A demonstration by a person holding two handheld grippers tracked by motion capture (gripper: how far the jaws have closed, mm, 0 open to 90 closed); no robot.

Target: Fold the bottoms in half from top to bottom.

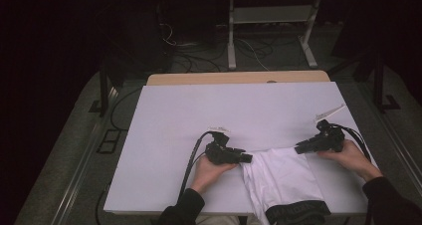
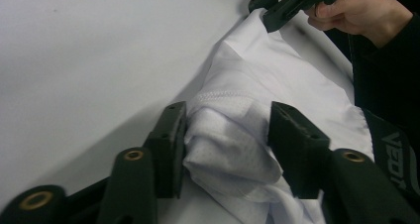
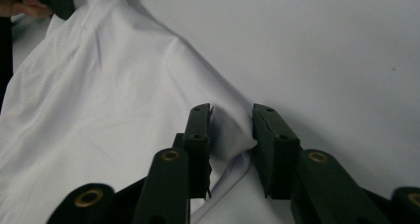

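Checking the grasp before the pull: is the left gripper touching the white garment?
Touching. In the left gripper view, both jaws of the left gripper press against a bunched fold of the garment between them.

White garment (image 1: 281, 177) with black waistband (image 1: 297, 211), black tools, white table (image 1: 199, 110)

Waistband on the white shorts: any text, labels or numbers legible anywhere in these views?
"VEDO": partial pale letters on the black waistband of the white shorts, cut off at the edge of the left gripper view, so the full word cannot be told.
Same waistband in the high view: lettering too small and blurred to read.
Two small white tags on the table: any print is too small to read.
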